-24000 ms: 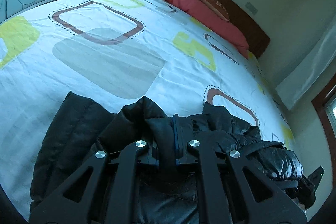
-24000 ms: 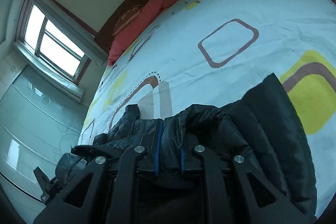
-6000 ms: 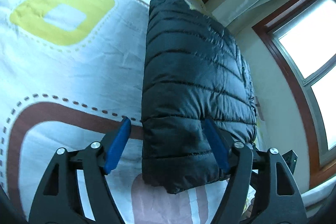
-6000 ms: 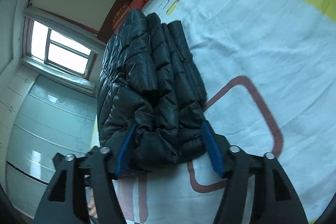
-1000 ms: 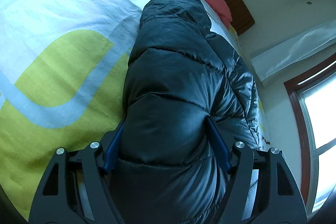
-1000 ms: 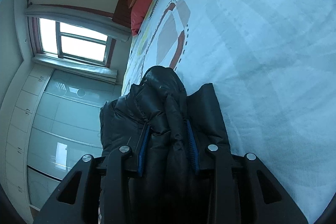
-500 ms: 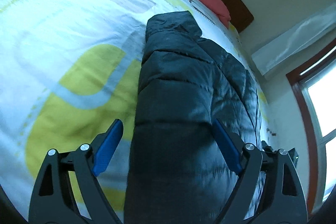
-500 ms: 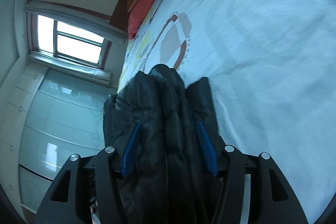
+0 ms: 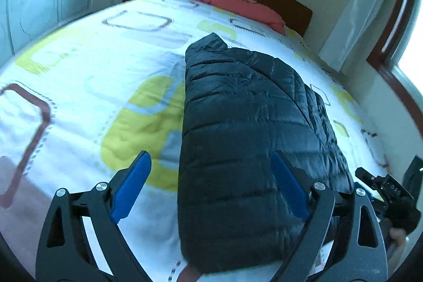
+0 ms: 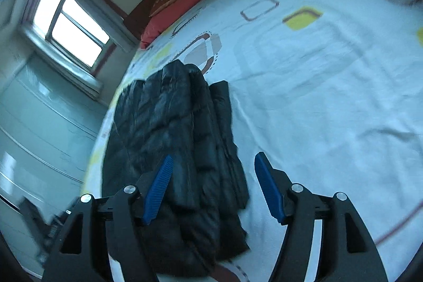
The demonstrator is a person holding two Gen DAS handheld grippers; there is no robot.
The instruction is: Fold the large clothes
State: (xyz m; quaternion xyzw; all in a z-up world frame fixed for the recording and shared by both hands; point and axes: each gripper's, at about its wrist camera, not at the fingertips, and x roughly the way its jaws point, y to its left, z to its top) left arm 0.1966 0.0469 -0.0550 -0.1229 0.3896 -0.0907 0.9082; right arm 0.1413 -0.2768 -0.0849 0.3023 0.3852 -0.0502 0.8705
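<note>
The folded jacket point(image 9: 246, 128) is lying on the bed point(image 9: 79, 86); left gripper point(image 9: 210, 186) and right gripper point(image 10: 214, 189) are hovering at 6 o'clock, fingers spread.

Black quilted jacket point(image 9: 246, 139) between blue finger pads point(image 9: 131, 189); white bedsheet point(image 9: 79, 86) beyond with yellow-green, brown-outlined, grey rounded squares; red pillow point(image 9: 235, 5) farthest.

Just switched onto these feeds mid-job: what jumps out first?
A black puffer jacket, folded into a long bundle, lies on the patterned bedsheet and fills the middle of both wrist views. Both grippers, left and right, are open with blue pads, holding nothing. Red pillows sit against the wooden headboard at the far end.
</note>
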